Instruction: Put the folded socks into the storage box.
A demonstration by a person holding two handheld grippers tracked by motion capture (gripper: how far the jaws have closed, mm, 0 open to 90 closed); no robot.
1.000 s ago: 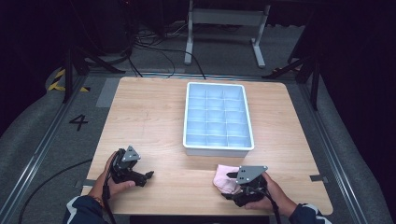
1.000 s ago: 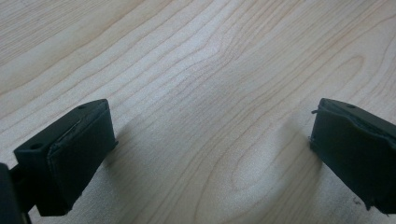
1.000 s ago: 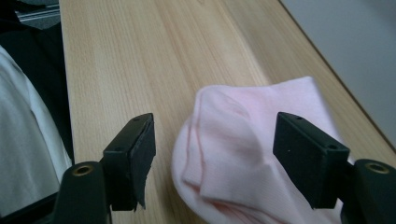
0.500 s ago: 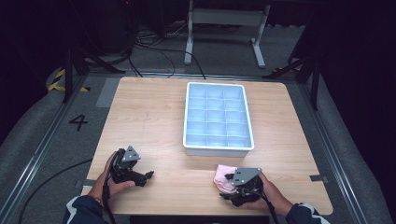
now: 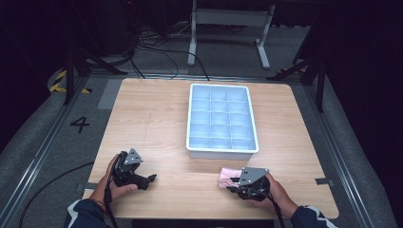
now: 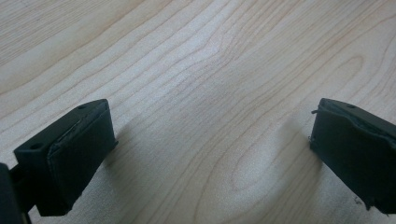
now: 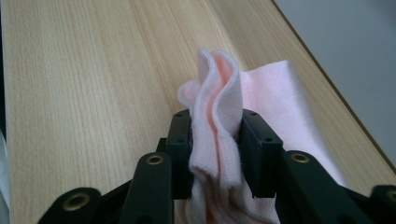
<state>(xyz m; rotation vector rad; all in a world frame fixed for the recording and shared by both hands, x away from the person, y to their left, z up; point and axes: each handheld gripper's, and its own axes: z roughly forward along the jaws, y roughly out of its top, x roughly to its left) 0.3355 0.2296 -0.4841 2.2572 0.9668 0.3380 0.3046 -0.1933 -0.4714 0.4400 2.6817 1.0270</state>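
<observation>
My right gripper (image 7: pixel 215 154) just shut, jaws now pinching the pink cloth (image 7: pixel 219 112) at the table's (image 5: pixel 157 118) near edge. Left gripper (image 6: pixel 210 154) idles wide open, empty. Grasp step done; next, I'd lift toward the tray (image 5: pixel 222 153).

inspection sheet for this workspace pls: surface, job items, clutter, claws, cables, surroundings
Surface: wooden table, bare wood between the items.
Job's things: pink cloth at the near edge, bunched into folds; white compartment tray mid-table, compartments look empty.
Clutter: nothing seen.
Claws: right claw has just been closing, and its pads now pinch a fold of the cloth; left claw open over bare wood, nothing between its jaws.
Cables: one cable trails from the left claw across the floor; more lie on the floor beyond the table.
Surroundings: dark room, grey floor, metal stand behind the table, a floor mark "4".
</observation>
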